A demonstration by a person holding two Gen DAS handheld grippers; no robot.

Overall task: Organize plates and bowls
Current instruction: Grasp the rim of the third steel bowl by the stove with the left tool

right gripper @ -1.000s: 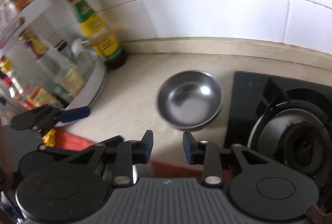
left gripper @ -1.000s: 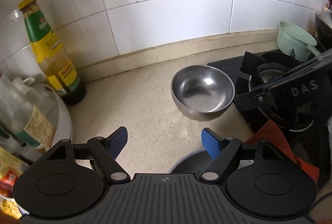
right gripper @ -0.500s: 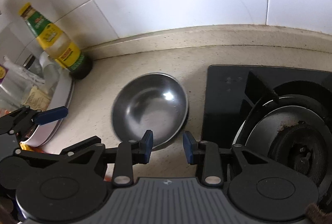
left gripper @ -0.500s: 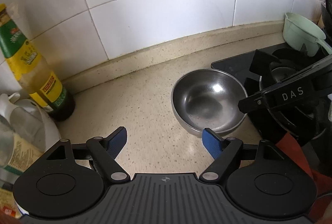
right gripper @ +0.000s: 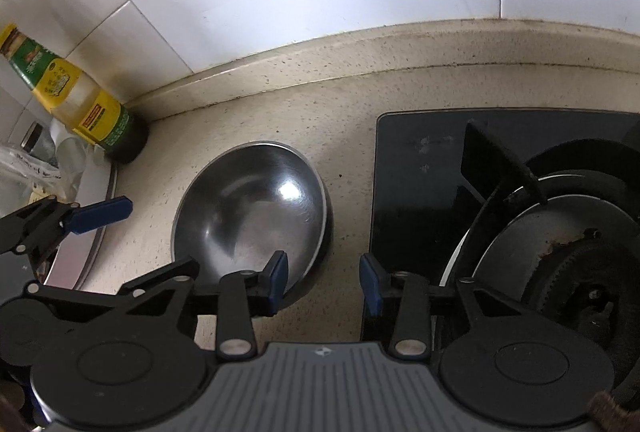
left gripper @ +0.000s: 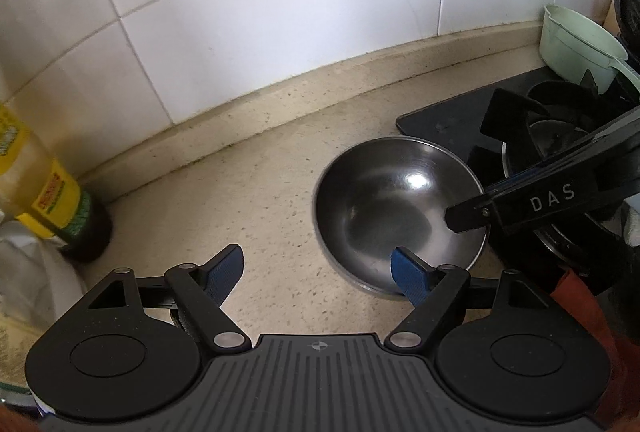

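Since the earlier frames, both grippers had been brought lower and nearer to the steel bowl, which was set upright and empty on the speckled countertop, just beside the black gas stove and well apart from the sauce bottle. The left gripper was seen opening wide, nothing pressed between its pads. The right gripper was opening too, its jaws astride the bowl's rim without contact.

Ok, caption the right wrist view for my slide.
Right gripper, jaws opening, straddles the steel bowl rim beside the stove.
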